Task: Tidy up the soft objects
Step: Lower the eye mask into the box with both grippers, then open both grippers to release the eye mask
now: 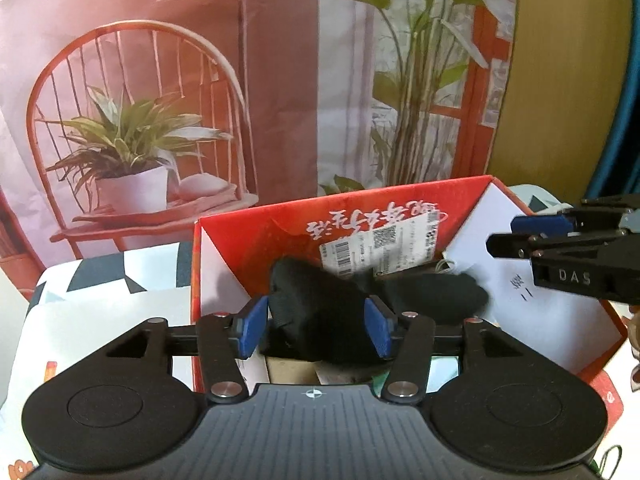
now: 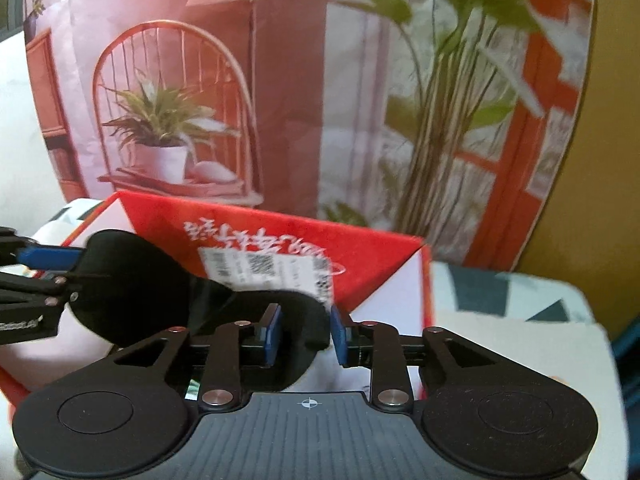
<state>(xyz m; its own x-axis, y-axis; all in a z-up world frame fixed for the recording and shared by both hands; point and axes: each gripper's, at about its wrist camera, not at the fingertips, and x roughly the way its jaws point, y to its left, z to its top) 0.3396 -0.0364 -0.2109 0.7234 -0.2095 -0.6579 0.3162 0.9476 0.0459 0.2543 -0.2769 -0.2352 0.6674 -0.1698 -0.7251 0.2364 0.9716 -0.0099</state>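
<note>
A black soft piece (image 1: 320,304), shaped like a sleep mask, hangs over the open red cardboard box (image 1: 248,236). One lobe lies between the blue pads of my left gripper (image 1: 316,330), which stands open with a gap at its left pad. The other lobe (image 2: 298,320) sits between the pads of my right gripper (image 2: 306,334), whose jaws are narrowly open and not pressing it. The right gripper (image 1: 516,234) also shows at the box's right side, the left gripper (image 2: 52,276) at the box (image 2: 380,248) left side. The box floor under the piece is mostly hidden.
A white shipping label (image 1: 380,248) is stuck on the box's inner back wall. The box rests on a patterned white, grey and teal cloth (image 1: 120,276). Behind it hangs a printed backdrop (image 1: 160,120) with a chair and plants; a yellow wall (image 1: 560,80) is to the right.
</note>
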